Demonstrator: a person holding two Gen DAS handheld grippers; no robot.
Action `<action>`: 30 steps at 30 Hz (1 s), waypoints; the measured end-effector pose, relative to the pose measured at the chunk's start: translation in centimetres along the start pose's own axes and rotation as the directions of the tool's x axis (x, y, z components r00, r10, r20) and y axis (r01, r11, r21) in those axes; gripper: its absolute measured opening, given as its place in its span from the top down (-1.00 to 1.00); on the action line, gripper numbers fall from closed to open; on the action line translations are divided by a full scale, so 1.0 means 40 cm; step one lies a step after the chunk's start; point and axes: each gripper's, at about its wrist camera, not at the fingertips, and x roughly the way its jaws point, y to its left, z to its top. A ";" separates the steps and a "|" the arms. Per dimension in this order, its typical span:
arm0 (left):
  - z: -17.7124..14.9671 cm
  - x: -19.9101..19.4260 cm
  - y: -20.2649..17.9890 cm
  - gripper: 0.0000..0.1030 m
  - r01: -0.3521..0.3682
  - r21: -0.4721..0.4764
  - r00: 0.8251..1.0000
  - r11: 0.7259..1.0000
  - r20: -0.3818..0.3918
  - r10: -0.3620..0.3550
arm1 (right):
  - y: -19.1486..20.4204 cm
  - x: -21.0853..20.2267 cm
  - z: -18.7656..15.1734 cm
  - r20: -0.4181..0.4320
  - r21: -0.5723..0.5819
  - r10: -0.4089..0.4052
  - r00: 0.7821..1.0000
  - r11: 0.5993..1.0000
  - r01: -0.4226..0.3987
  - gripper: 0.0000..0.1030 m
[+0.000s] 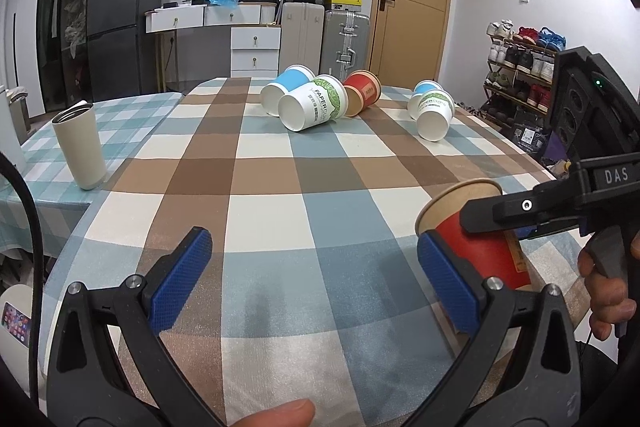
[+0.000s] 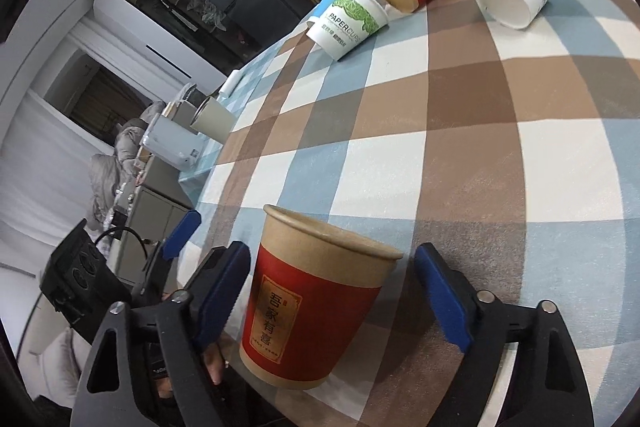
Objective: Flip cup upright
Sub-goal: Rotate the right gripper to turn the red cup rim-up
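Observation:
A red and brown paper cup (image 2: 316, 303) stands mouth up on the checked tablecloth between the fingers of my right gripper (image 2: 332, 299). Both blue pads stand a little apart from its sides, so the jaws are open. In the left wrist view the same cup (image 1: 476, 239) is at the right, with a right gripper finger across it. My left gripper (image 1: 316, 275) is open and empty over the cloth, its right pad (image 1: 448, 287) beside the cup.
Several paper cups lie on their sides at the far end: a blue one (image 1: 286, 87), a green-printed one (image 1: 314, 105), a red one (image 1: 362, 93) and a stacked pair (image 1: 434, 111). A beige tumbler (image 1: 80, 147) stands at the left. The table's right edge (image 1: 532, 159) is near.

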 end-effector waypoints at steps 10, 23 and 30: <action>-0.001 0.001 0.000 -0.99 0.000 0.000 1.000 1.000 0.001 0.000 | 0.002 -0.021 -0.003 0.015 0.000 0.044 0.999 0.999 -0.044 -0.40; -0.002 0.002 -0.001 -0.99 0.000 -0.001 1.000 1.000 0.000 0.000 | 0.140 -0.087 -0.020 0.371 -0.322 -0.254 0.893 0.867 0.381 -0.39; -0.002 0.002 0.001 -0.99 0.001 -0.003 1.000 1.000 0.000 -0.001 | 0.169 -0.053 -0.010 0.450 -0.372 -0.310 0.838 0.788 0.491 -0.39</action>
